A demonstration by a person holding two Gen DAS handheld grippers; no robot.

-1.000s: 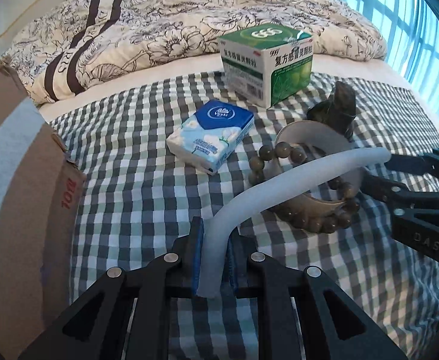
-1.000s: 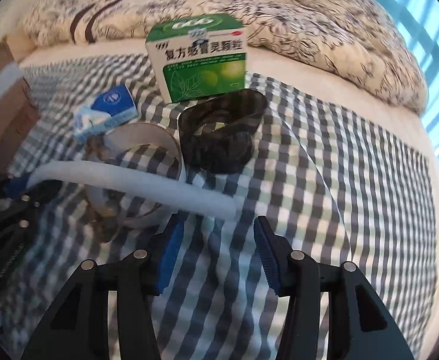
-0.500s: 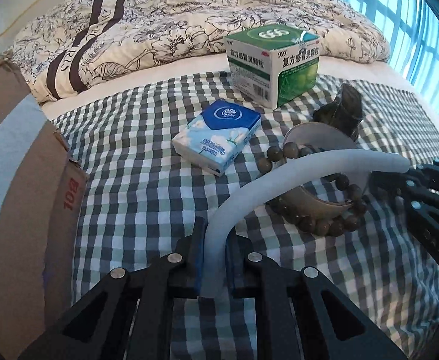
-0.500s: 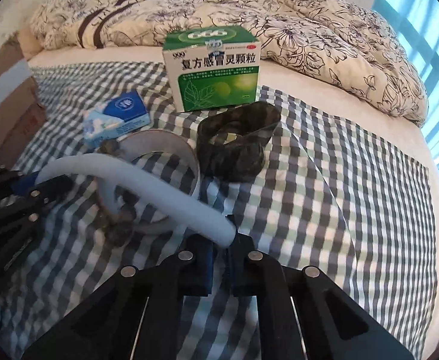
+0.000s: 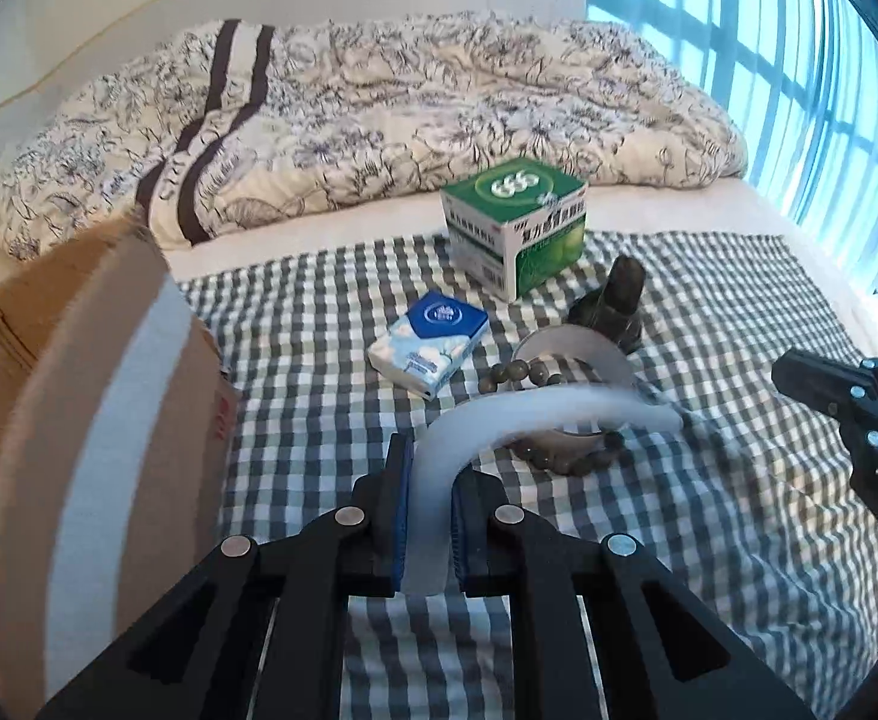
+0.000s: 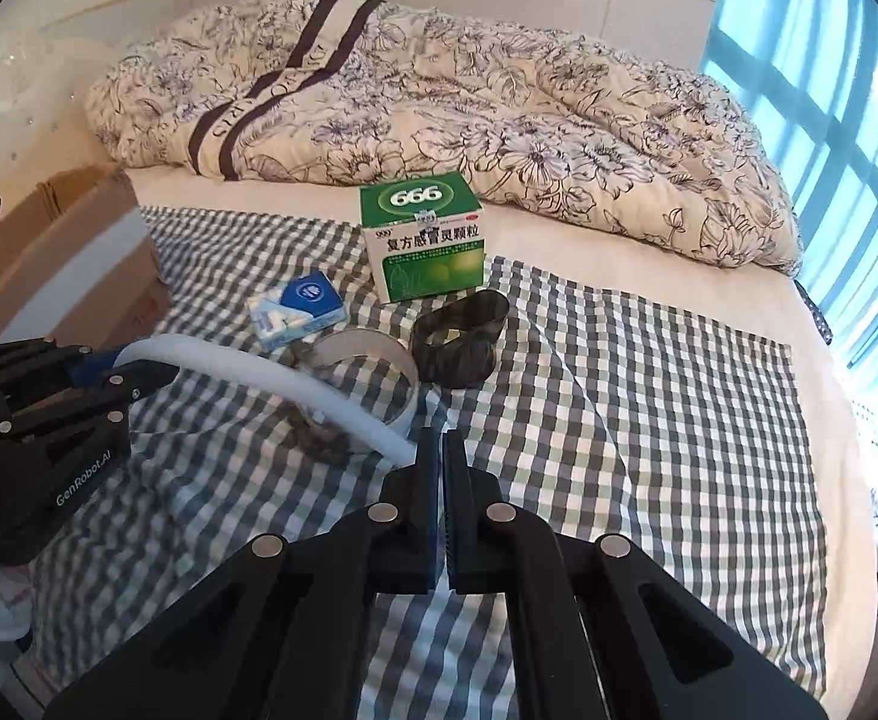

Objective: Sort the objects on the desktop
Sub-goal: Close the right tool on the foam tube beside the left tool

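On the checked cloth [image 5: 330, 324], nothing looks sorted yet: medicine box [image 5: 514, 228], tissue pack [image 5: 429, 343], bead bracelet [image 5: 565, 462] and tape ring [image 6: 366, 384] lie clustered mid-cloth. My left gripper [image 5: 426, 516] clamps one end of the white foam tube [image 5: 535, 414], lifted clear. My right gripper [image 6: 442, 480] is closed, empty, tube end just beside it. Cardboard box [image 5: 78, 420] crowds left; right and near cloth open.
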